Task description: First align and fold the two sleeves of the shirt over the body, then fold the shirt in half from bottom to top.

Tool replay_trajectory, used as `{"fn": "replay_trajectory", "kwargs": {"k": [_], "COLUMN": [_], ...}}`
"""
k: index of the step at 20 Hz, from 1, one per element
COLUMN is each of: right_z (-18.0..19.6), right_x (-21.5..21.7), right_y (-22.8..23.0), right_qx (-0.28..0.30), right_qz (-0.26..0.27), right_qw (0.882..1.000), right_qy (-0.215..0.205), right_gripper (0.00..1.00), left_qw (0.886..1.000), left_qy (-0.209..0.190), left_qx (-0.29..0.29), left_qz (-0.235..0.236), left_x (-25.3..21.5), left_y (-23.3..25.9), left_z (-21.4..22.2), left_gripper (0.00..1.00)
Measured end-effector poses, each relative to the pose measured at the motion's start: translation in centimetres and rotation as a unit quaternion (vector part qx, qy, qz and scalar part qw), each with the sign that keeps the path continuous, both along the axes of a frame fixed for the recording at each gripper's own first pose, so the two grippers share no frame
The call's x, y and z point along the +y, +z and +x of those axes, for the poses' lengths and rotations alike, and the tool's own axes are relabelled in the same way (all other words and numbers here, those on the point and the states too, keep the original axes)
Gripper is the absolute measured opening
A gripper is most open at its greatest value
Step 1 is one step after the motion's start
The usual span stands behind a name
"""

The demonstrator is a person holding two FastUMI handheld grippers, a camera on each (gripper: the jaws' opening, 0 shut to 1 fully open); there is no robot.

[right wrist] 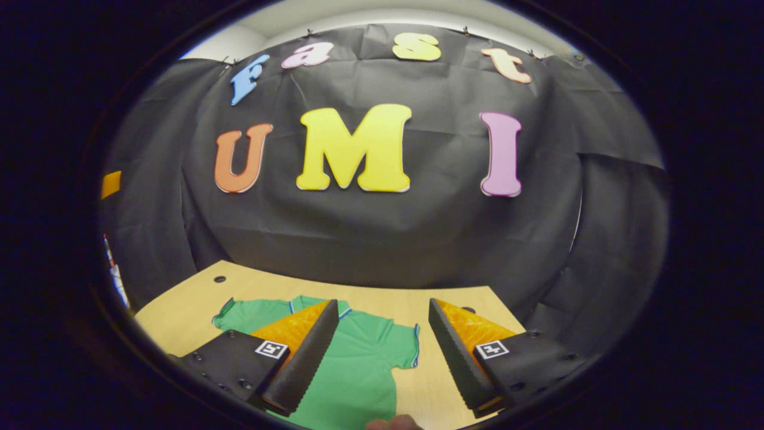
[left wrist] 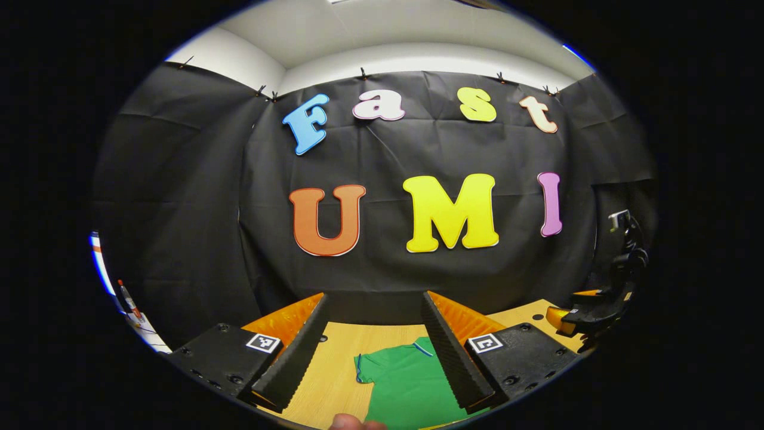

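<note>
I see one wooden table (right wrist: 179, 310) against the black cloth wall (right wrist: 382, 227), white ceiling (left wrist: 382, 36) above. One green shirt (right wrist: 358, 364) lies flat on it, both sleeves spread, bare wood around every edge. My left gripper (left wrist: 373, 346) and right gripper (right wrist: 385, 352) hover above it, each spread wide, holding nothing. The right gripper also shows at the left view's far side.

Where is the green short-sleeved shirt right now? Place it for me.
The green short-sleeved shirt lies flat on the wooden table, sleeves spread, below both open grippers; in the right gripper view it sits centre-left, between the fingers.
</note>
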State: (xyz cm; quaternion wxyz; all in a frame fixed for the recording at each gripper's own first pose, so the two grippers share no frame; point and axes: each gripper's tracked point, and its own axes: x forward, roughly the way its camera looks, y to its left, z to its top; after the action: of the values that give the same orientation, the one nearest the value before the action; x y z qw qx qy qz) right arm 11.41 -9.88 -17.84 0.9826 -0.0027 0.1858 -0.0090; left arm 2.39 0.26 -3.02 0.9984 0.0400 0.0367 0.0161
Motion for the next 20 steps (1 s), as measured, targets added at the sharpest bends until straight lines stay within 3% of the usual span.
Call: {"fn": "replay_trajectory", "kwargs": {"k": [8,20], "right_z": [5.5,11.3], "right_x": [-3.5,-6.3], "right_y": [-9.2,-21.9], "right_qx": [0.072,0.189], "right_qz": [0.030,0.036], "right_qw": [0.997,0.980], "right_qy": [-0.028,-0.045], "right_gripper": [0.99,0.99], "left_qw": [1.000,0.997], "left_qy": [-0.010,0.025], "left_qx": [0.028,0.077], "left_qz": [-0.005,0.008], "left_x": [-1.5,-1.0], "left_y": [-1.8,-5.5], "left_z": [1.0,0.3], "left_gripper": [0.98,0.98]}}
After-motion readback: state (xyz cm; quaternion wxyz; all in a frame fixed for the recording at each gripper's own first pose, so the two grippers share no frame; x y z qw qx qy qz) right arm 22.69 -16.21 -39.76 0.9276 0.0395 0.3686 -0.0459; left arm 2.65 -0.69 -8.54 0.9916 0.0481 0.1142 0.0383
